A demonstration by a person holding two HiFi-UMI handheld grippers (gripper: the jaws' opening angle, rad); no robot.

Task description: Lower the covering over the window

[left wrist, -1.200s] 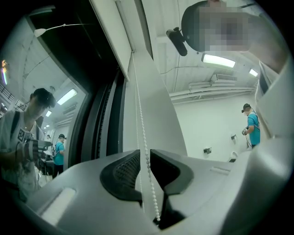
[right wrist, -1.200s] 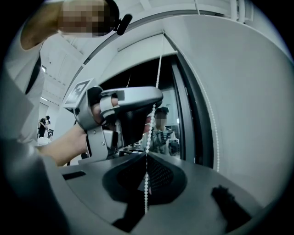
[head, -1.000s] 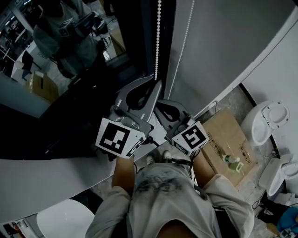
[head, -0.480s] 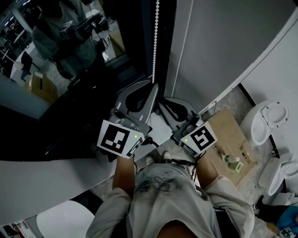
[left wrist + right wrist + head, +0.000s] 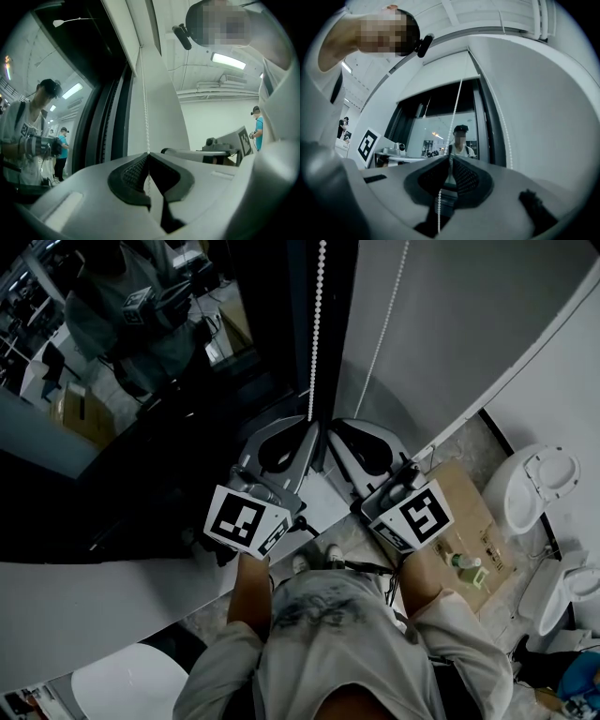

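Head view | bead chain [image 5: 317,334] hangs vertical, rising straight up from both grippers | left gripper [image 5: 306,425] fingers pinch it; right gripper [image 5: 328,426] fingers pressed onto the same strand, just beside | blind [image 5: 440,77] sits high over window [image 5: 440,110] | next pull likely runs down along the chain

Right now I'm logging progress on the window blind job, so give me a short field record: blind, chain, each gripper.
blind: mostly rolled up; window glass largely uncovered
bead chain: hangs straight by the window frame, running down to both grippers
second strand: hangs free against the wall, not gripped
left gripper: jaws closed on the bead chain
right gripper: jaws closed on the same strand, close beside the left gripper
task state: blind not yet lowered
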